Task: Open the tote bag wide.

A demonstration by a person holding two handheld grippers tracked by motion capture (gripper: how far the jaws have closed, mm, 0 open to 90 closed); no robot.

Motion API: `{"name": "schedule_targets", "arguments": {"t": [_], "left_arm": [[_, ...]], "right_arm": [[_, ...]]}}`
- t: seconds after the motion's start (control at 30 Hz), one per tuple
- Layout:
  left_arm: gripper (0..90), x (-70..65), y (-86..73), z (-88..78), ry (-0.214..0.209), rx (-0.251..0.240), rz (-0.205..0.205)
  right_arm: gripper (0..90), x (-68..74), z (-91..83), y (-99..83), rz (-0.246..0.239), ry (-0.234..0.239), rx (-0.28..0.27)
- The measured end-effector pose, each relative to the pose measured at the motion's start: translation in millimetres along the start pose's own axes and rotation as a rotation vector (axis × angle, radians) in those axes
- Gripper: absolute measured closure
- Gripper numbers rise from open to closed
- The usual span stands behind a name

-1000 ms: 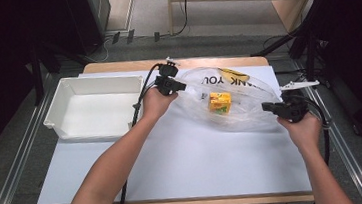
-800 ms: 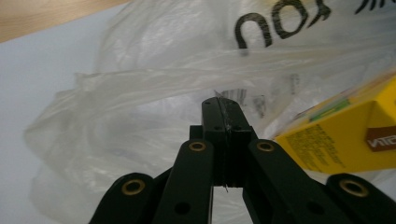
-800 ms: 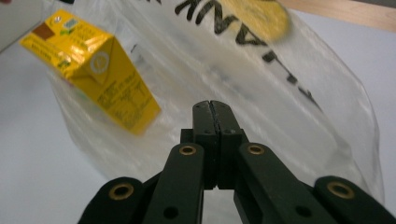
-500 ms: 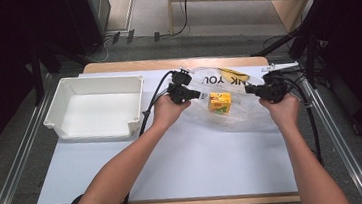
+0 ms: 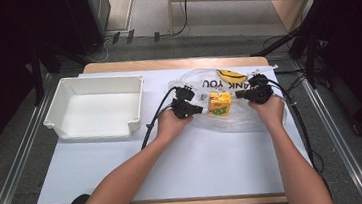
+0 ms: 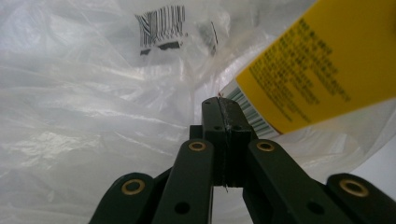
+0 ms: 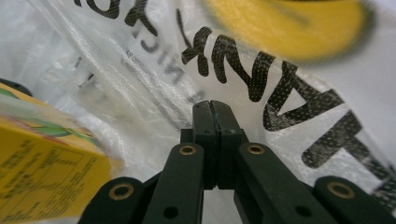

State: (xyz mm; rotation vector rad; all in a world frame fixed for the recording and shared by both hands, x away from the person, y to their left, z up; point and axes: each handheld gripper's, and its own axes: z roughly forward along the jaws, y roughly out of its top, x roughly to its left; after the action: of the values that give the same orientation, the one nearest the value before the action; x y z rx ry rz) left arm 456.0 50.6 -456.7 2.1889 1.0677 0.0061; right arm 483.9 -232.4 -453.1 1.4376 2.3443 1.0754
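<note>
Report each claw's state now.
Left claw: closed, empty, against the clear plastic bag.
Right claw: closed, empty, at the same bag.

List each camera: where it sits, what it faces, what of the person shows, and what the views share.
High view: above the person's side, looking forward and down at the table; forearms, left tool and right tool show.
Left gripper view: rides the left tool, jaws shut, facing plastic bag and yellow carton.
Right gripper view: rides the right tool, jaws shut, facing the bag's print.
Shared: bag and carton.
</note>
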Motion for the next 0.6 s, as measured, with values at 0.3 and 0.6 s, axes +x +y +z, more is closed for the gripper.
{"name": "schedule_targets", "arguments": {"t": [0.3, 0.6], "left_arm": [[90.0, -4.9, -19.6, -2.0, -0.008, 0.007, 0.023], [90.0, -19.8, -48.1, -18.8, -0.032, 0.021, 0.085]], "right_arm": [[90.0, -0.5, 15.6, -2.2, 0.000, -0.027, 0.020], [90.0, -2.6, 24.7, -3.3, 0.005, -0.054, 0.027]]}}
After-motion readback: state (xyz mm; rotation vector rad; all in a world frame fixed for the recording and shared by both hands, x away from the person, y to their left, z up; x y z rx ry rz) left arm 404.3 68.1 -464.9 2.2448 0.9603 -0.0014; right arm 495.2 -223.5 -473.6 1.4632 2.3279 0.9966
